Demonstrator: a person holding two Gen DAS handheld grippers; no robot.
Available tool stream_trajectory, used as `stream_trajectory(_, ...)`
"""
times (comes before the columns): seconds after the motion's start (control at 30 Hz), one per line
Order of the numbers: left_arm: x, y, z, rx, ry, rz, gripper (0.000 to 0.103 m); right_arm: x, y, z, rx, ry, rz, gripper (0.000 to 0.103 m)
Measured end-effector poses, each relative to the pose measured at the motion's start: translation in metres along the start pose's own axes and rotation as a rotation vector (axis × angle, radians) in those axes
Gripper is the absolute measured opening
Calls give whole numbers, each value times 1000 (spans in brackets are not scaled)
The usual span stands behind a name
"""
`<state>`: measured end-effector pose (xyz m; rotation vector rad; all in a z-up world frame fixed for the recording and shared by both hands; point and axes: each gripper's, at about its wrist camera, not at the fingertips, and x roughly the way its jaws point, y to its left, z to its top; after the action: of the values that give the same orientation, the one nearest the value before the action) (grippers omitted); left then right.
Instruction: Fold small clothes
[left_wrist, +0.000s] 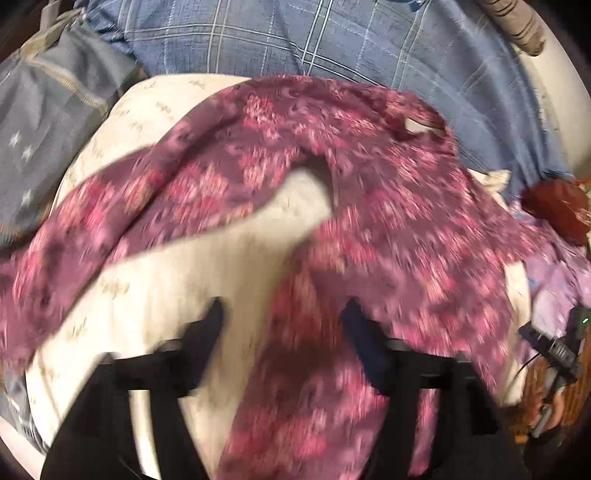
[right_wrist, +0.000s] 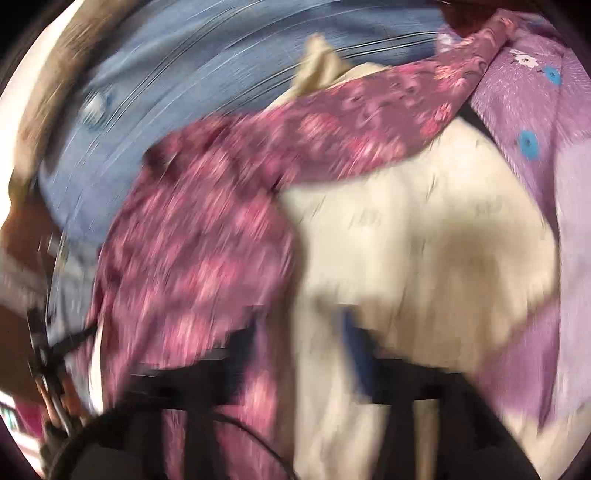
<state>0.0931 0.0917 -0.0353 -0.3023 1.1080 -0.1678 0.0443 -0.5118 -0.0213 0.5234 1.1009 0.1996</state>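
Observation:
A maroon garment with pink flowers (left_wrist: 369, 206) lies spread on a cream cushion (left_wrist: 177, 266). One sleeve stretches to the left. My left gripper (left_wrist: 284, 314) is open just above it, with the garment's lower part between and under the fingers. In the right wrist view the same garment (right_wrist: 207, 229) lies at the left over the cream cushion (right_wrist: 424, 240), a sleeve reaching up to the right. My right gripper (right_wrist: 295, 325) is open; its left finger is partly covered by the cloth. The view is blurred by motion.
A blue checked sheet (left_wrist: 332, 40) lies behind the cushion. A grey star-printed cloth (left_wrist: 40, 122) is at the left. A lilac flowered garment (right_wrist: 546, 110) lies at the right. The other gripper (left_wrist: 557, 343) shows at the right edge.

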Motion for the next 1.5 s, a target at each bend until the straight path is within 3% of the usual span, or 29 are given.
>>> stream_trajectory(0.17,2,23,-54,-59,104,-55,78,15,18,-67,-111,133,27,73)
stream_trajectory(0.2,9,26,-68,-80,139,-65,78,23,22,-75,-132,152,23,66)
stream_trajectory(0.27,3,24,-85,-49,117,-46,78,28,37,-86,-225,144,-17,32)
stream_trajectory(0.3,-2,17,-93,-16,122,-28,77,23,45,-91,-286,157,-41,6)
stream_trajectory(0.37,-8,11,-104,-18,136,-64,72,6,49,-97,-319,136,-45,4)
stream_trajectory(0.47,-14,5,-122,17,133,-7,68,-27,22,-96,-282,95,-85,4)
stream_trajectory(0.57,-10,8,-134,34,147,29,64,-25,-14,-98,-203,120,-174,4)
stream_trajectory(0.67,-25,6,-130,59,141,-33,64,-16,-32,-100,-118,173,-152,7)
stream_trajectory(0.77,-55,-2,-110,105,34,-46,65,-42,-29,-86,-136,89,-133,10)
stream_trajectory(0.8,-64,-6,-97,121,-9,-51,66,-61,-30,-76,-138,35,-131,13)
stream_trajectory(0.87,-63,-14,-73,125,-34,-51,80,-86,-36,-48,-97,-70,-142,31)
stream_trajectory(0.9,-56,-17,-55,117,-38,-44,83,-101,-43,-29,-60,-139,-141,43)
stream_trajectory(0.93,-51,-19,-45,106,-38,-46,83,-114,-50,-12,-25,-202,-148,49)
stream_trajectory(1.03,-18,-33,-8,63,-1,-67,83,-140,-71,41,112,-383,-155,50)
stream_trajectory(1.13,20,-40,27,-15,26,-75,83,-154,-103,93,263,-485,-119,51)
stream_trajectory(1.23,52,-41,56,-100,48,-66,83,-136,-106,138,315,-536,-163,53)
stream_trajectory(1.27,59,-41,61,-114,54,-55,83,-131,-109,155,317,-543,-215,54)
stream_trajectory(1.37,82,-42,72,-129,75,-20,83,-93,-110,186,366,-498,-327,55)
stream_trajectory(1.47,96,-48,78,-113,85,13,83,-69,-119,201,401,-448,-330,55)
stream_trajectory(1.5,99,-50,80,-106,77,26,83,-62,-122,206,406,-431,-343,51)
